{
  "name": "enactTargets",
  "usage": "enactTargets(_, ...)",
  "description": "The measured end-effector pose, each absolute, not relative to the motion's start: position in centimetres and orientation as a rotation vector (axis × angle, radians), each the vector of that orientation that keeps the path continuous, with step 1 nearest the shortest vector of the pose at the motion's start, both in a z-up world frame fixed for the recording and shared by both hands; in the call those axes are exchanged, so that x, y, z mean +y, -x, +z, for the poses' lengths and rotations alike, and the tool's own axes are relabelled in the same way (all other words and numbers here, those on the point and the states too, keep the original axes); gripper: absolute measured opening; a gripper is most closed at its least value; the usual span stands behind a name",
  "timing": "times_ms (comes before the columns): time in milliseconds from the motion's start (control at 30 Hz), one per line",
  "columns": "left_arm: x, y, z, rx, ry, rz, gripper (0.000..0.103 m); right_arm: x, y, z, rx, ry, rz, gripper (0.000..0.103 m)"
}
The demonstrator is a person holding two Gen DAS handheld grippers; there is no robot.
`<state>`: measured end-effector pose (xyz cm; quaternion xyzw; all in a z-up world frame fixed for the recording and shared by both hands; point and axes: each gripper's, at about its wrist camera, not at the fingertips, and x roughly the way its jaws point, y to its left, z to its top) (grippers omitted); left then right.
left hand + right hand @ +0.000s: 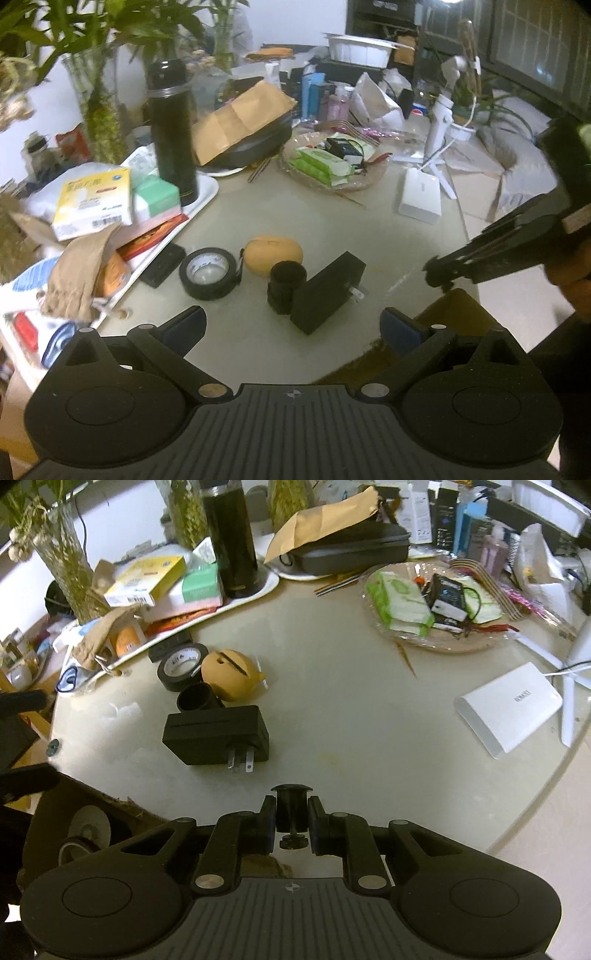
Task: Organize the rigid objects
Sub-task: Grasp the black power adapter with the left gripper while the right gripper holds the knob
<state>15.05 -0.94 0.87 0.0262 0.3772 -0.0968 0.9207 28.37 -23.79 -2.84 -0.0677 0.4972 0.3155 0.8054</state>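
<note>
A black power adapter (327, 291) with plug prongs, a short black tube (286, 286), a tan oval case (274, 254) and a black tape roll (208, 272) sit close together on the pale round table (314, 210). My left gripper (291, 328) is open and empty just in front of them. My right gripper (291, 821) is shut on a small black screw knob (291, 810) above the table's near edge; it also shows in the left wrist view (439, 275). The adapter (218, 734), tube (195, 698), case (231, 674) and tape (183, 666) lie ahead to its left.
A brown cardboard box (85, 834) holding round items sits below the table edge. A white tray (199, 195) with boxes and a black flask (171, 129) stands at left. A woven plate (443, 642) of packets and a white power bank (509, 709) lie at right.
</note>
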Motion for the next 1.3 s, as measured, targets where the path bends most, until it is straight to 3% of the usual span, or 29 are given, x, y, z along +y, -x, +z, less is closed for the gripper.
enactTargets(267,-2.5,-18.4,0.0,0.8,-0.137,-0.314,0.101,-26.2,-26.9,-1.8,1.031,0.094,0.669,0.02)
enactTargets(300,-2.8,-18.7,-0.2,0.799,-0.151,-0.325,0.096,-26.5,-26.8,-1.7,1.03,0.086,0.669,0.02)
enactTargets(333,-3.0,-19.2,-0.4,0.807,-0.162,-0.341,0.084,-26.7,-26.7,-1.7,1.028,0.081,0.669,0.02)
enactTargets(433,-3.5,-20.5,-1.1,0.828,-0.184,-0.364,0.083,-27.4,-26.2,-1.6,1.025,0.065,0.671,0.02)
enactTargets(567,-4.3,-22.2,-2.1,0.854,-0.232,-0.409,0.068,-28.3,-25.7,-1.3,1.017,0.041,0.674,0.02)
enactTargets(700,-5.1,-23.6,-3.2,0.891,-0.288,-0.447,0.06,-29.0,-25.4,-1.1,1.011,0.026,0.674,0.02)
enactTargets(767,-5.5,-24.3,-3.8,0.915,-0.308,-0.466,0.049,-29.3,-25.3,-1.0,1.008,0.021,0.675,0.02)
enactTargets(1167,-6.1,-25.1,-4.2,0.922,-0.417,-0.509,0.032,-29.8,-24.9,-0.8,0.992,0.006,0.686,0.02)
enactTargets(1300,-6.4,-25.0,-4.6,0.927,-0.443,-0.529,0.031,-29.9,-25.0,-0.8,0.996,-0.001,0.685,0.02)
